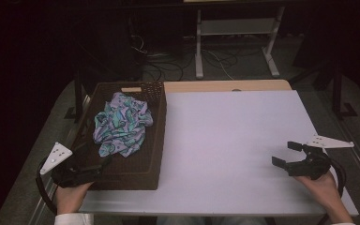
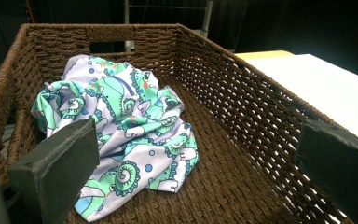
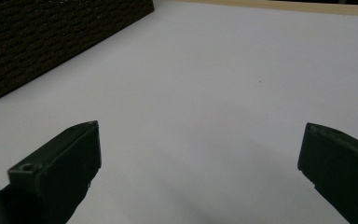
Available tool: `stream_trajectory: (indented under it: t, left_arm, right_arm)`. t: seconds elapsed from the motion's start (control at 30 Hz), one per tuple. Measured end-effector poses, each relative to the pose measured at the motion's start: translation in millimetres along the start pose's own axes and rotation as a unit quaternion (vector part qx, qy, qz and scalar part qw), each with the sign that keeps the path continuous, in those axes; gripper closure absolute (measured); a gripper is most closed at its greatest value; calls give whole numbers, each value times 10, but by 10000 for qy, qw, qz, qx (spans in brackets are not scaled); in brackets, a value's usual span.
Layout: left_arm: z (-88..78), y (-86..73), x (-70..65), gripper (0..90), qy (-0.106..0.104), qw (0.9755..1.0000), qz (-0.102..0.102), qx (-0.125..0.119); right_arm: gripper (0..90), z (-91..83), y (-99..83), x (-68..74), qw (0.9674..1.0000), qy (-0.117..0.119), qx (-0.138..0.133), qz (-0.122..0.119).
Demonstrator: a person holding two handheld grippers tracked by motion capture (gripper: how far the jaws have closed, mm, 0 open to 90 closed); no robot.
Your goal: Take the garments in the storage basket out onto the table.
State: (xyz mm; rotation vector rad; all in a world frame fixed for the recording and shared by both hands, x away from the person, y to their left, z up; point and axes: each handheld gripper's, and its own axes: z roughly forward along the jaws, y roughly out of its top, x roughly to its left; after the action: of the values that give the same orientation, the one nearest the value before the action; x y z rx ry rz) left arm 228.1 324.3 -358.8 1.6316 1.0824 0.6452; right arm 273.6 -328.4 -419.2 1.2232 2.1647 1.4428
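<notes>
A brown wicker basket [image 1: 162,123] stands on the left part of the white table [image 1: 225,131]. Inside it lies a crumpled cloth [image 1: 121,125] printed in lavender, teal and green. My left gripper [image 1: 95,153] hovers over the basket's near left corner, open, with nothing between its jaws. In the left gripper view the cloth [image 2: 126,130] lies ahead of the left gripper [image 2: 198,140], toward the left jaw, within the basket walls [image 2: 242,107]. My right gripper [image 1: 285,153] is low over the table's near right, open and empty. The right gripper [image 3: 200,130] faces bare table [image 3: 214,70], with the basket's outer wall [image 3: 51,37] far left.
A pale wooden strip [image 1: 225,86] runs along the table's far edge. Behind the table stand a white metal frame [image 1: 236,33] and loose cables [image 1: 168,65] on the floor. A black table leg [image 1: 78,96] rises left of the basket.
</notes>
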Motion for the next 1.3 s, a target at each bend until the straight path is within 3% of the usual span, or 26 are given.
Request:
stream_trajectory:
  t: [0.8, 1.13, 1.3]
  left_arm:
    - [4, 66, -57, 0, -39, 9999, 130, 37]
    - [90, 230, -80, 0, -63, 9993, 317, 209]
    - [129, 295, -94, 0, -116, 9989, 317, 315]
  right_arm:
    - [0, -34, -5, -6, 10000, 11, -54, 23]
    - [0, -54, -17, -28, 9999, -97, -74, 87]
    - [0, -71, -18, -37, 9998, -125, -112, 81]
